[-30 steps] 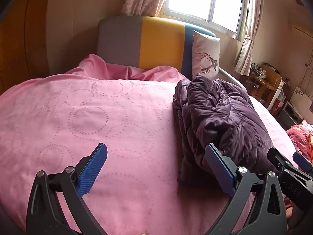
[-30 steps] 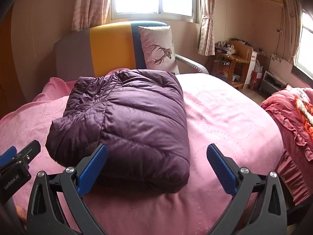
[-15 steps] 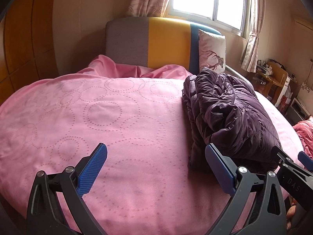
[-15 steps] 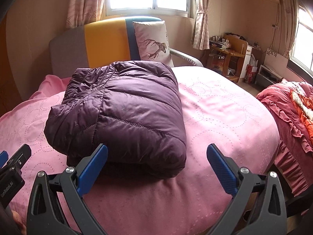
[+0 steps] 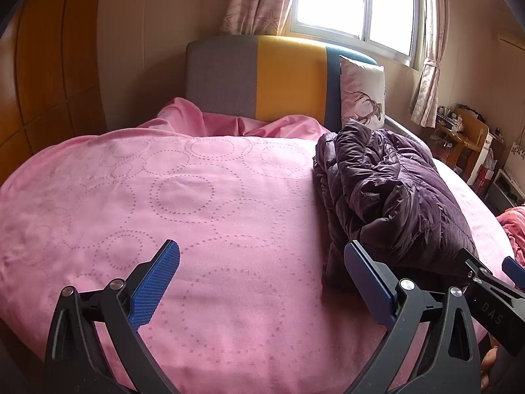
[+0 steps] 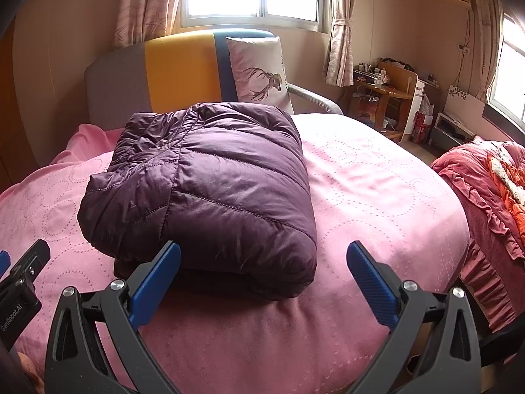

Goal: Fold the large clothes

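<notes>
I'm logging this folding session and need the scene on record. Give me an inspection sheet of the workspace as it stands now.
Surface: bed under a pink cover with dotted circles, bunched at the headboard.
Job's things: purple jacket folded into a compact bundle, lying on the bed.
Clutter: deer pillow propped against the headboard; red bedding heaped beside the bed.
Grippers: left gripper and right gripper both have jaws open, hold nothing and are clear of the jacket.
Cables: a wire runs down the far wall by the side window.
Surroundings: windows with curtains, wooden desk crowded with small items, wood-panelled wall on the left.
</notes>
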Motion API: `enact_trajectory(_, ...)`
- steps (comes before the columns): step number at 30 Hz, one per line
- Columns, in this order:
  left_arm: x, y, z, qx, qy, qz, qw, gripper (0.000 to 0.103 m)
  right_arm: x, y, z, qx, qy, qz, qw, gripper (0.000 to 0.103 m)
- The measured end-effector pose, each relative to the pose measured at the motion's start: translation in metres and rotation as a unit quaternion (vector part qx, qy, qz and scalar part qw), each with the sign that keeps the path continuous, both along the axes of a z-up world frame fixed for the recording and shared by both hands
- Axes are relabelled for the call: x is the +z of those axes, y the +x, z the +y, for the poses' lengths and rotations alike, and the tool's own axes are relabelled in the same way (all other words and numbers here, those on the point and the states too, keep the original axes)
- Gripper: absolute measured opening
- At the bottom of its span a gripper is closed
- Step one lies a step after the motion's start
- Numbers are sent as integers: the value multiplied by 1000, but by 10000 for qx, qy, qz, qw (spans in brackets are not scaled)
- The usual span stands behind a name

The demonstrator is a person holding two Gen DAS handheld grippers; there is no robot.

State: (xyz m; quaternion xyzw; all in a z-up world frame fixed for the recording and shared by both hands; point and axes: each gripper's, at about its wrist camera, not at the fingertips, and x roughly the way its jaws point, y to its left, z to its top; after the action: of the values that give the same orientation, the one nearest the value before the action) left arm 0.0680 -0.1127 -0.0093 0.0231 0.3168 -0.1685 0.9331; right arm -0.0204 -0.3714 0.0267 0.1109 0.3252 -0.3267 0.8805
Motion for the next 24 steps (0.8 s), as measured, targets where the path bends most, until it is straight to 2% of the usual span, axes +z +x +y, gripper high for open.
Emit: enact_trajectory(24,-2,-4,5,34,-7,11,10000,99,3,4,13,130,-41,-19,9999,101)
